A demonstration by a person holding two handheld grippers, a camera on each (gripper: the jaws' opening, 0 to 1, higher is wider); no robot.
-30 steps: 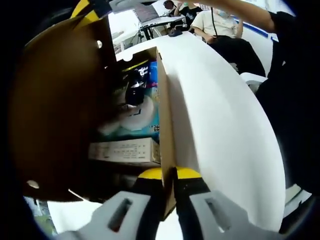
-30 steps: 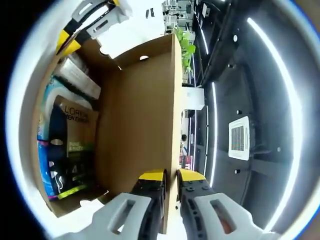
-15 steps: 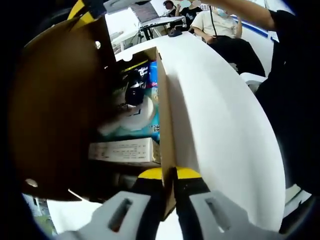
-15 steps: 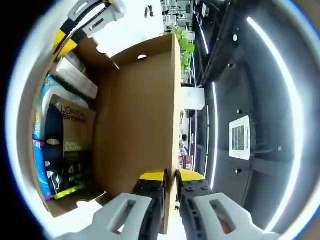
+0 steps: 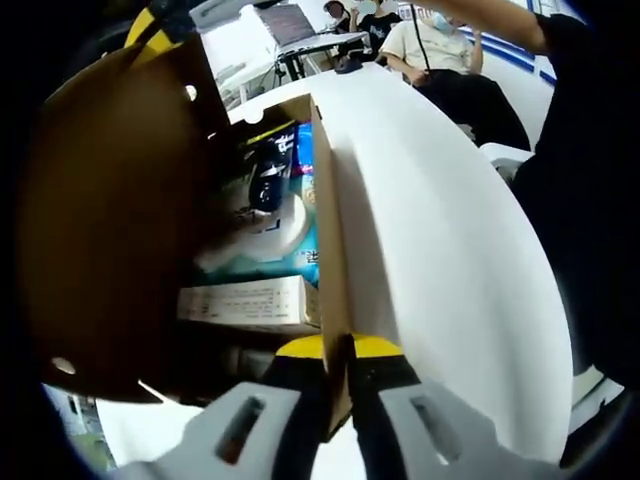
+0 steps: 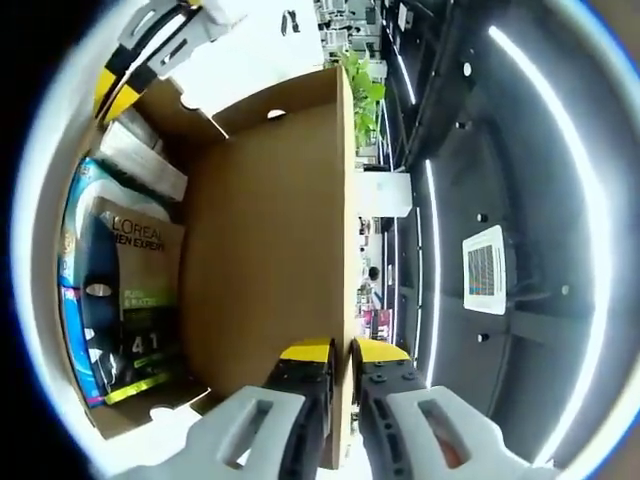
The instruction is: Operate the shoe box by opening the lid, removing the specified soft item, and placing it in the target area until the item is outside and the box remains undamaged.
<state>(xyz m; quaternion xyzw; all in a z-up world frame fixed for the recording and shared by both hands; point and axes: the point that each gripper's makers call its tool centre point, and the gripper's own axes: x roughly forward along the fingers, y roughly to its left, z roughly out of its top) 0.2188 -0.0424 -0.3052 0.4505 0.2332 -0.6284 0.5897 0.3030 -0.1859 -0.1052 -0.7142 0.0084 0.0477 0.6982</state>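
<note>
The brown shoe box stands open on a white table [image 5: 450, 260]. My left gripper [image 5: 340, 346] is shut on the top edge of the box's side wall [image 5: 330, 220]. The lid [image 5: 110, 220] stands raised at the left, held at its far edge by my right gripper [image 5: 165, 15]. In the right gripper view my right gripper [image 6: 340, 350] is shut on the lid's edge [image 6: 345, 200], and my left gripper [image 6: 135, 55] shows at the upper left. Inside lie a white carton [image 5: 250, 300], a teal soft pack [image 5: 275, 235] and a black L'Oreal packet [image 6: 135, 290].
People sit at a far table [image 5: 430, 50] beyond the white table's end. A person's dark sleeve [image 5: 590, 200] runs along the right side. The right gripper view looks up at a dark ceiling with light strips [image 6: 540, 130].
The right gripper view has swung a little, so more of the box's contents show past the lid. Both grippers keep their hold.
</note>
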